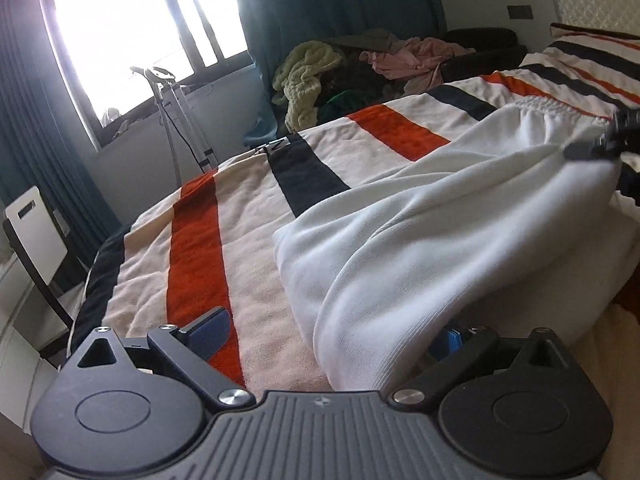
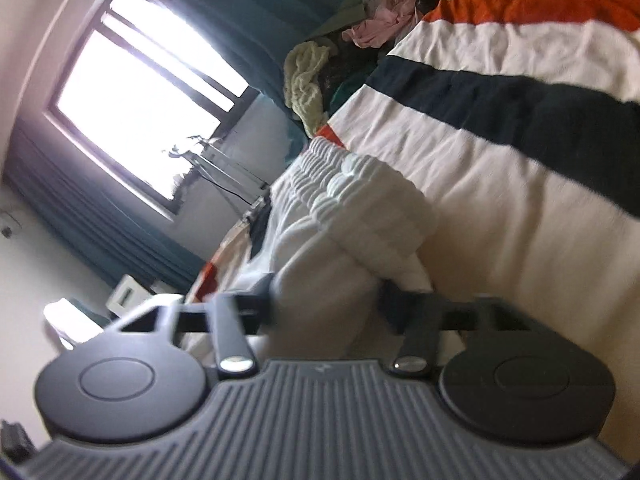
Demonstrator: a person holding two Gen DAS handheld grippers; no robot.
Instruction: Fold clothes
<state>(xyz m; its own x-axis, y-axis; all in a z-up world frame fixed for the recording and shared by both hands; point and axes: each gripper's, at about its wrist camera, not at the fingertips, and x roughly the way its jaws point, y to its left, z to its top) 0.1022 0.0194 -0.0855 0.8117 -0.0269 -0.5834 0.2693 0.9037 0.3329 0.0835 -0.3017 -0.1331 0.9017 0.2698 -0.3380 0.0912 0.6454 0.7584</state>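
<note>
So there's a big heap of laundry (image 1: 360,68) dumped past the far side of the bed, pale green knit thing, pink stuff, darker bits, right under the teal curtains (image 1: 320,4) by the window (image 1: 132,36). Some kind of metal stand (image 1: 176,116) sits in front of the window, and a white chair (image 1: 34,236) is off by the bed's corner.

The bed itself has a cream blanket (image 1: 256,208) with orange and navy stripes, nothing else on it really except the white shorts (image 1: 420,216), which are bunched up on the near edge, elastic waistband (image 2: 340,184) at the far end.

Left claw (image 1: 332,340) is spread wide: one blue pad (image 1: 210,330) is out in the open over the blanket, the other is tucked under the shorts' hem, so fabric lies between the fingers but isn't pinched. Right claw (image 2: 326,312) is clamped on a thick fold of the shorts near the waistband, cloth bulging out between both fingers. That view's tilted and blurry.
</note>
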